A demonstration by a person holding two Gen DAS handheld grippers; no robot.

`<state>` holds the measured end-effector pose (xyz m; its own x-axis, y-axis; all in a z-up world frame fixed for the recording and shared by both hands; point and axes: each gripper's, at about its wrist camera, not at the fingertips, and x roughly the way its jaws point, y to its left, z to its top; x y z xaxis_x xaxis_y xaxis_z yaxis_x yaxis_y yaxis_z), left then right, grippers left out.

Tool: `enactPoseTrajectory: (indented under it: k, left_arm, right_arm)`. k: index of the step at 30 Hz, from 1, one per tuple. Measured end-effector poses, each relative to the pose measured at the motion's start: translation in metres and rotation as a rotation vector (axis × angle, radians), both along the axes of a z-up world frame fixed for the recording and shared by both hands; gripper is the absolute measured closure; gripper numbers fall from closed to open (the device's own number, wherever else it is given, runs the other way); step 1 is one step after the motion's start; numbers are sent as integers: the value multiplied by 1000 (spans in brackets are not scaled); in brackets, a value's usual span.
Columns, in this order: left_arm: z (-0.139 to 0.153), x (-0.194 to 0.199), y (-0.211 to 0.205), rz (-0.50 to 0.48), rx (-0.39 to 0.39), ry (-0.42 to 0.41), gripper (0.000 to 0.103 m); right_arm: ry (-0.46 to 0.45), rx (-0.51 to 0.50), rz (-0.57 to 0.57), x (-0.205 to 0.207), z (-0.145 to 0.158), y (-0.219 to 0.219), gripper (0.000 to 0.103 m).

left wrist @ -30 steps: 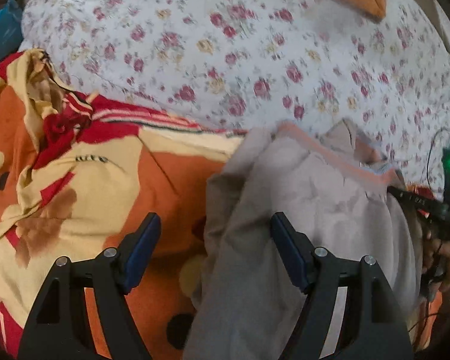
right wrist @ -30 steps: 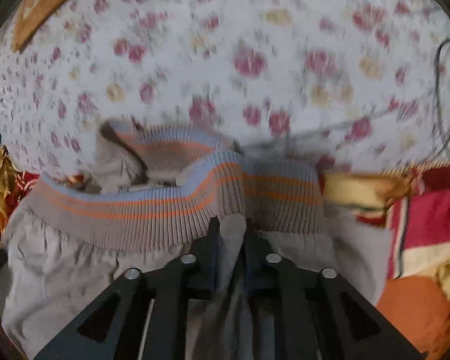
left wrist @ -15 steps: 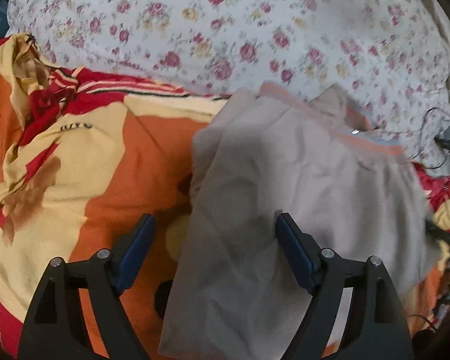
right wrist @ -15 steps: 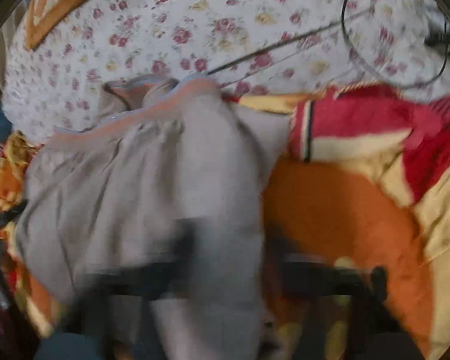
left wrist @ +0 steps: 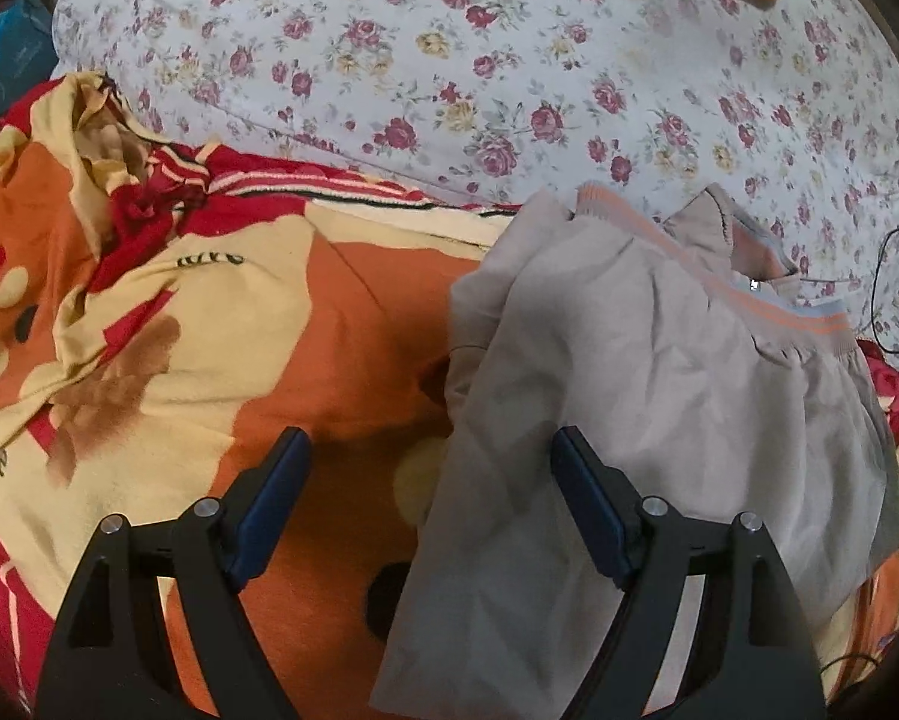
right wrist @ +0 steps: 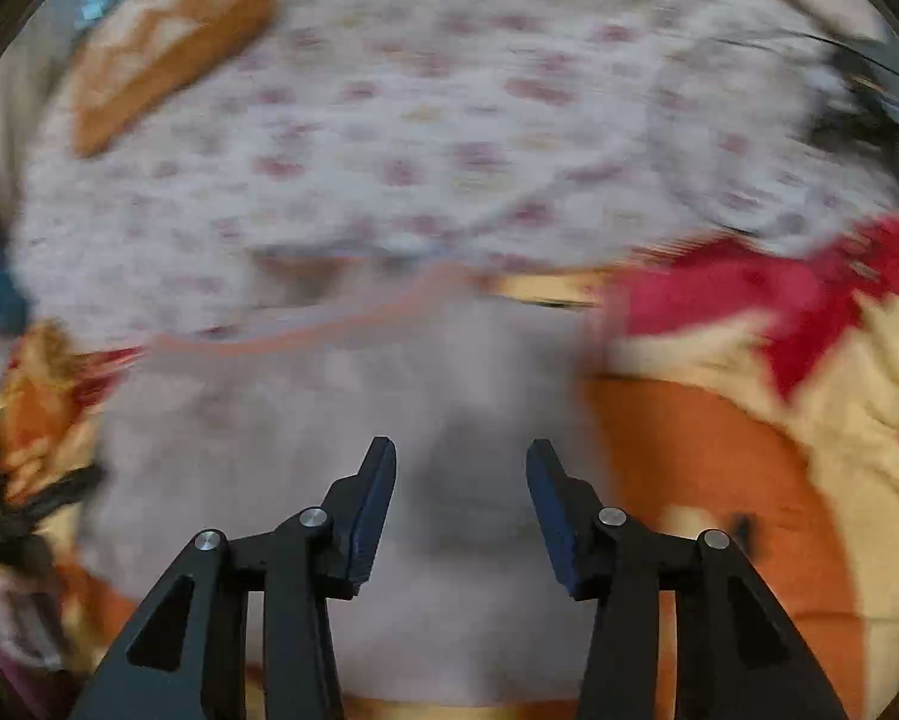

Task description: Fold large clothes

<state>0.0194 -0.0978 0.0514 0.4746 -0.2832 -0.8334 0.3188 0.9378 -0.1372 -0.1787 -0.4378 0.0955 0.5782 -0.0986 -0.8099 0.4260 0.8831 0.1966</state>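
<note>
The grey jacket (left wrist: 659, 396) lies folded on the orange, red and yellow bedspread (left wrist: 341, 324), its striped ribbed hem (left wrist: 767, 306) toward the floral pillow (left wrist: 509, 60). The left tool (left wrist: 428, 480) stands wide with nothing held, one finger over the jacket's near edge. The right tool (right wrist: 461, 480), blurred, is parted and empty above the cloth. The fabric looks light, soft and limp; I would pinch it at a folded edge or the firmer ribbed hem.

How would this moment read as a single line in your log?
left gripper: open, empty | right gripper: open, empty | grey garment: lying on orange blanket, unheld
</note>
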Motion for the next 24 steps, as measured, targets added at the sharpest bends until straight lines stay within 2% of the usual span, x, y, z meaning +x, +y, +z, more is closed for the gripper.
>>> enactPoseTrajectory:
  k: [4, 7, 9, 13, 17, 21, 24]
  left_arm:
    - [-2, 0, 0, 0, 9, 7, 21]
    - [-2, 0, -3, -8, 24, -4, 21]
    - [-2, 0, -5, -17, 36, -11, 21]
    - [-1, 3, -6, -38, 45, -18, 21]
    - [-1, 7, -6, -36, 41, -15, 21]
    - [-2, 7, -5, -29, 37, -5, 21]
    - [-2, 6, -5, -24, 36, -10, 21]
  right_arm:
    - [15, 70, 204, 59, -13, 59, 56]
    - [58, 33, 328, 107, -31, 108, 57]
    - [122, 2, 392, 137, -46, 135, 61]
    - [191, -81, 358, 183, -69, 152, 60]
    - [175, -40, 273, 208, -78, 141, 59]
    - [156, -31, 255, 209, -78, 140, 58]
    - [128, -20, 255, 192, -61, 141, 58]
